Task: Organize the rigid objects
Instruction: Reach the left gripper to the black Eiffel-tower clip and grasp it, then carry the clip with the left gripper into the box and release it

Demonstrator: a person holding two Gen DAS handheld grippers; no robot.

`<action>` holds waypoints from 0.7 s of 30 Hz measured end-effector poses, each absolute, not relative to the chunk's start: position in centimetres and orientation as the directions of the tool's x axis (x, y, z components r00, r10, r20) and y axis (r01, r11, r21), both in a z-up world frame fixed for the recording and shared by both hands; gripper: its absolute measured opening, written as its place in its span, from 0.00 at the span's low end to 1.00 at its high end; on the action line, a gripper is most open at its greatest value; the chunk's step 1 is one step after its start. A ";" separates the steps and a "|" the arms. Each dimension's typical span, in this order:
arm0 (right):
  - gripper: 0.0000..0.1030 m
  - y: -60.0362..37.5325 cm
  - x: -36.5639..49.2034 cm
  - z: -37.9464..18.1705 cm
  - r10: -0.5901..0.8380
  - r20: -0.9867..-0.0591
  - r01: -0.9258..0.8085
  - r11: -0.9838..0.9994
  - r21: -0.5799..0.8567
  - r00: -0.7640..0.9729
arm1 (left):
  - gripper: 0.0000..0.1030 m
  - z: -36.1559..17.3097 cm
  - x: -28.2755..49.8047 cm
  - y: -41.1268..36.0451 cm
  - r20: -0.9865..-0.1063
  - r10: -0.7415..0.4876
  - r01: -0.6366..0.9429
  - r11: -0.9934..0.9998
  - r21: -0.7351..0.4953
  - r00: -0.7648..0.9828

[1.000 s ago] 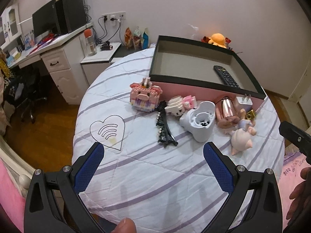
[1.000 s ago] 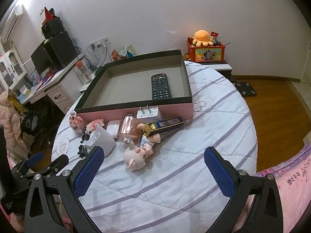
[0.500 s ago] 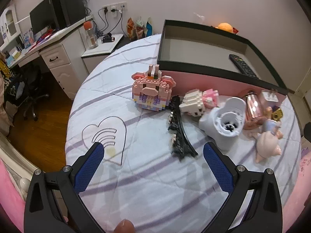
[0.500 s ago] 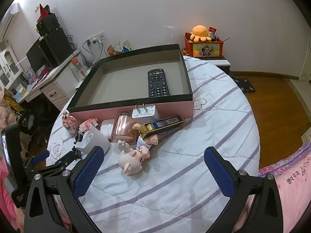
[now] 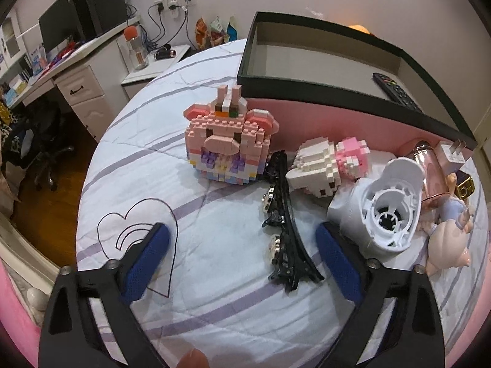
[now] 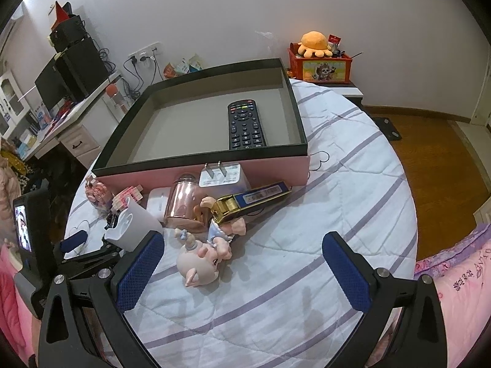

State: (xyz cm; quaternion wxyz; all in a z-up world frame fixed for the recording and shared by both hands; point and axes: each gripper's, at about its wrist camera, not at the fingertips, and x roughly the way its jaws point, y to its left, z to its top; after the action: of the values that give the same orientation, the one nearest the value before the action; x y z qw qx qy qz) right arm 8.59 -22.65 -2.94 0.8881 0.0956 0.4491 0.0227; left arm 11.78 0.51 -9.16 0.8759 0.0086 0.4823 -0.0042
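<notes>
The left gripper [image 5: 242,263] hangs above the striped cloth [image 5: 214,306] of the round table, its jaws wide but closing. The lower end of a black hair clip [image 5: 284,224] lies between the blue pads [image 5: 144,263]; neither pad touches it. The clip stretches away from the gripper toward a pink block pig [image 5: 228,144], which stands just in front of the box's pink wall. To the pig's right lies a white-and-pink block figure [image 5: 325,165], touching or almost touching the clip's far end. A white plastic holder [image 5: 383,211] lies on its side just beside the right-hand pad, its open end facing the camera.

The right gripper [image 6: 242,273] is spread wide with nothing between its fingers, over bare cloth. Just ahead of its left pad lies a pig doll [image 6: 202,260] on its side. Behind the doll, against the box wall, are a gold-and-blue trimmer [image 6: 251,199], a rose-coloured bottle [image 6: 182,199] and a white plug [image 6: 219,178] with prongs up. These are crowded together, several touching.

The box [image 6: 199,161], black-rimmed and open, sits at the far side of the table. A remote [image 6: 244,124] lies flat inside, toward the right wall. All other objects lie outside the box on the cloth.
</notes>
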 end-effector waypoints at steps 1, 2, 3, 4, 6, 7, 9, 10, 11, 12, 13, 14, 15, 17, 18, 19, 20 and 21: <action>1.00 -22.7 8.7 -3.0 0.126 -0.795 0.047 0.980 0.191 0.594 | 0.85 -9.2 11.9 0.6 -0.843 -0.003 0.019 1.000 0.008 0.538; 1.00 -22.7 8.7 -3.0 0.128 -0.795 0.047 0.980 0.192 0.593 | 0.77 -9.1 12.0 0.5 -0.841 -0.006 0.022 1.000 0.007 0.542; 1.00 -22.7 8.7 -3.1 0.128 -0.796 0.045 0.980 0.192 0.592 | 0.67 -9.0 12.0 0.5 -0.838 -0.010 0.024 1.000 0.004 0.546; 1.00 -22.6 8.7 -3.1 0.129 -0.796 0.045 0.980 0.192 0.591 | 0.63 -8.9 12.0 0.4 -0.835 -0.012 0.026 1.000 0.003 0.550; 1.00 -22.6 8.7 -3.1 0.131 -0.796 0.043 0.980 0.194 0.591 | 0.51 -8.7 12.0 -0.1 -0.834 -0.021 0.043 0.999 0.003 0.551; 1.00 -22.6 8.7 -3.1 0.131 -0.795 0.043 0.980 0.194 0.592 | 0.47 -8.7 11.9 -0.2 -0.833 -0.026 0.052 0.999 0.004 0.552; 1.00 -22.6 8.7 -3.0 0.132 -0.795 0.045 0.980 0.196 0.592 | 0.21 -8.6 11.7 -0.2 -0.835 -0.055 0.073 0.997 -0.018 0.548; 1.00 -22.6 8.6 -3.0 0.133 -0.794 0.045 0.979 0.197 0.594 | 0.20 -8.5 11.5 -0.2 -0.836 -0.062 0.074 0.997 -0.025 0.545; 1.00 -22.7 8.5 -2.9 0.132 -0.792 0.046 0.979 0.198 0.596 | 0.20 -8.4 11.3 -0.1 -0.837 -0.063 0.074 0.997 -0.026 0.544; 1.00 -22.7 8.5 -2.8 0.131 -0.791 0.047 0.979 0.198 0.597 | 0.20 -8.4 11.2 0.0 -0.838 -0.070 0.073 0.997 -0.036 0.541; 1.00 -22.8 8.4 -2.8 0.131 -0.790 0.049 0.979 0.199 0.599 | 0.20 -8.3 11.0 0.3 -0.838 -0.080 0.072 0.996 -0.049 0.540; 1.00 -22.9 8.3 -2.8 0.131 -0.789 0.050 0.978 0.201 0.601 | 0.19 -8.3 10.9 0.4 -0.838 -0.085 0.069 0.996 -0.057 0.538; 1.00 -23.0 8.2 -2.8 0.131 -0.788 0.051 0.978 0.202 0.602 | 0.19 -8.2 10.8 0.7 -0.839 -0.090 0.065 0.996 -0.065 0.537; 1.00 -23.1 8.1 -2.7 0.131 -0.787 0.053 0.978 0.204 0.603 | 0.18 -8.0 10.5 1.0 -0.838 -0.093 0.063 0.996 -0.070 0.537; 1.00 -23.1 8.0 -2.6 0.133 -0.786 0.054 0.977 0.206 0.604 | 0.19 -7.8 10.3 1.1 -0.837 -0.095 0.061 0.995 -0.074 0.538; 1.00 -23.2 7.9 -2.6 0.133 -0.784 0.054 0.977 0.208 0.606 | 0.19 -7.6 10.0 1.2 -0.836 -0.096 0.060 0.995 -0.075 0.540; 1.00 -23.2 7.9 -2.5 0.135 -0.782 0.054 0.976 0.210 0.608 | 0.19 -7.4 9.8 1.2 -0.833 -0.093 0.059 0.996 -0.072 0.545; 1.00 -23.2 7.8 -2.5 0.136 -0.781 0.053 0.976 0.211 0.610 | 0.19 -7.1 9.5 1.2 -0.829 -0.090 0.059 0.996 -0.069 0.552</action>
State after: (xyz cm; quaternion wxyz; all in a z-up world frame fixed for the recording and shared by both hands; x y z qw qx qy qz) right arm 7.80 -23.25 -2.47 0.8908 0.1071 0.4409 0.0234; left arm 9.54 1.18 -7.10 0.8807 -0.0165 0.4716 -0.0421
